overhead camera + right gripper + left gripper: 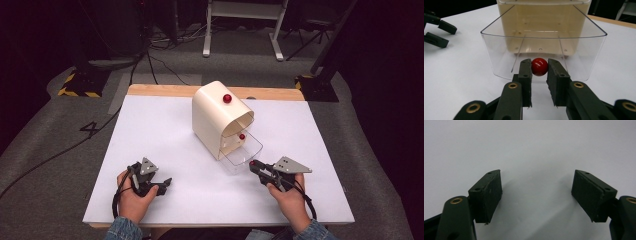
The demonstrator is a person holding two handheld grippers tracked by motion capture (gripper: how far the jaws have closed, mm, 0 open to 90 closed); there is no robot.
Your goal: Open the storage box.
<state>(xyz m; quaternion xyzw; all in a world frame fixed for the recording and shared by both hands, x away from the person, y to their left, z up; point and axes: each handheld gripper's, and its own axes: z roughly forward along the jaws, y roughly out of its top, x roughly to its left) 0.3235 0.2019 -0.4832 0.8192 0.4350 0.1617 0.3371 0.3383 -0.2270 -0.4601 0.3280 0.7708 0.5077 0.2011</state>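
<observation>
Seen from the high view: a cream drawer box near the middle of the white table, its clear drawer pulled out toward about 5 o'clock, the long axis running from 11 to 5 o'clock. On the drawer front, a red knob, held between the jaws of the right gripper. Confirmed in the right gripper view: jaws closed on the red knob, one pad on each side, knob straight ahead at 12 o'clock, the clear drawer and the cream drawer box directly behind it. Gripper line and drawer axis look nearly the same, so a straight pull or push along that axis is probably what the next move depends on; any sideways drift may jam the drawer or tilt the box.

Left gripper low on the table at about 7 o'clock from the box, well apart from it. In the left gripper view, left gripper with jaws wide apart, holding nothing, bare white table beyond. Also visible at the upper left of the right gripper view. Clearly the right hand nearer to the drawer; left hand resting, free to steady the box if needed.

Two more red knobs: one on top of the box, one inside the opening above the drawer.
</observation>
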